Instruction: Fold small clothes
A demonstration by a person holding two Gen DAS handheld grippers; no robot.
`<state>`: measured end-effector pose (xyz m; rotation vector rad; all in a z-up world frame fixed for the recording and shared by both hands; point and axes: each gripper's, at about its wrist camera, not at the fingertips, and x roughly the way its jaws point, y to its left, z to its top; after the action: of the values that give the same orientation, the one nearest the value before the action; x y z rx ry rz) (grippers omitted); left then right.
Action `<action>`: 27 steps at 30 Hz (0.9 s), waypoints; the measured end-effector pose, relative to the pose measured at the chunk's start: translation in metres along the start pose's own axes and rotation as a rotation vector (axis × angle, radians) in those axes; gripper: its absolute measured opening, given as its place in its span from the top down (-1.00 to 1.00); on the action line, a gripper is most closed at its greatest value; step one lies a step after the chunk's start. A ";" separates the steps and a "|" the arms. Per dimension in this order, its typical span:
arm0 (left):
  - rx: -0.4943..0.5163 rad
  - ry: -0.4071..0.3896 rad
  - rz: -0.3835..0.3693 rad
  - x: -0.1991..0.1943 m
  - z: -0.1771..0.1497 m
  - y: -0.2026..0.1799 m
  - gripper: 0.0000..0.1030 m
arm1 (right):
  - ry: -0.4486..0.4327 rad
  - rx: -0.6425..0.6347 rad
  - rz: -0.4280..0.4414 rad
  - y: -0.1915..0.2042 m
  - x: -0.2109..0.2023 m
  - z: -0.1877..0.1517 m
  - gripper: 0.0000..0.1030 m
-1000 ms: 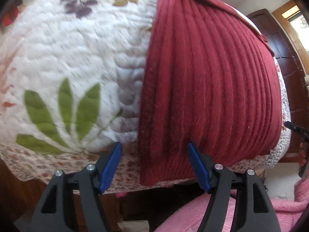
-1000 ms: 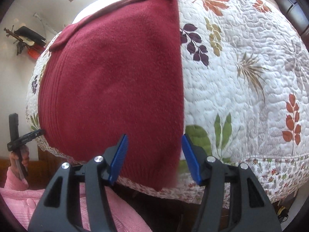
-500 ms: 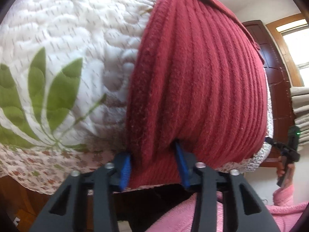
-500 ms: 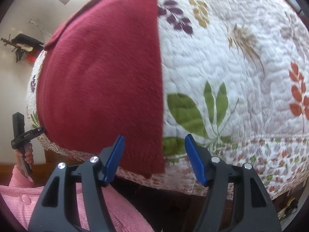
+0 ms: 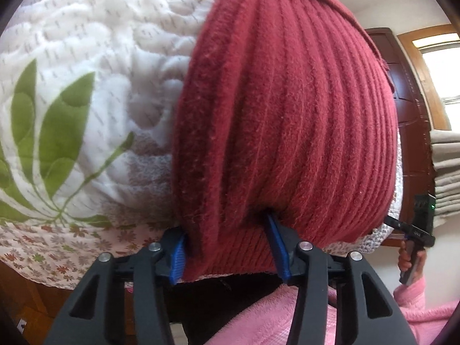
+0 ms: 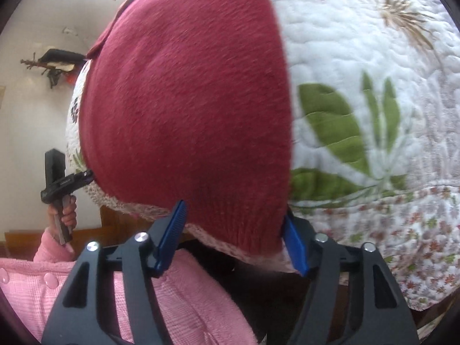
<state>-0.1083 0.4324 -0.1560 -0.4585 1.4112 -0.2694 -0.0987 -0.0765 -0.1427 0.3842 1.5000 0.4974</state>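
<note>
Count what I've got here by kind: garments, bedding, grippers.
Red garment: 1
Leaf-print quilt: 1
Grippers: 2, left gripper and right gripper
Total: 4

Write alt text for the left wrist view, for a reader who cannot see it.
The left gripper straddles the near hem of a ribbed dark red garment, its blue pads pressing into bunched fabric on both sides. The garment lies on a white quilted bedspread printed with green leaves. At far right, a hand in a pink sleeve holds the other gripper's handle.
</note>
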 end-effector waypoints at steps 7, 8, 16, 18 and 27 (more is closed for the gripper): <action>0.018 0.011 -0.049 -0.007 -0.001 -0.016 0.77 | -0.001 -0.032 0.114 0.009 -0.004 0.001 0.78; 0.023 0.008 -0.051 -0.008 0.000 -0.018 0.77 | -0.011 -0.047 0.133 0.013 -0.009 0.001 0.78; 0.010 -0.103 -0.193 -0.057 0.013 -0.037 0.78 | -0.126 -0.028 0.326 0.017 -0.057 0.020 0.79; 0.009 -0.143 -0.228 -0.070 0.018 -0.043 0.79 | -0.160 -0.031 0.356 0.021 -0.067 0.028 0.79; -0.024 -0.288 -0.303 -0.107 0.084 -0.048 0.79 | -0.260 0.033 0.430 0.016 -0.099 0.103 0.79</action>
<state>-0.0375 0.4498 -0.0312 -0.7040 1.0630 -0.4138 0.0026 -0.1092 -0.0459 0.7763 1.1747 0.7311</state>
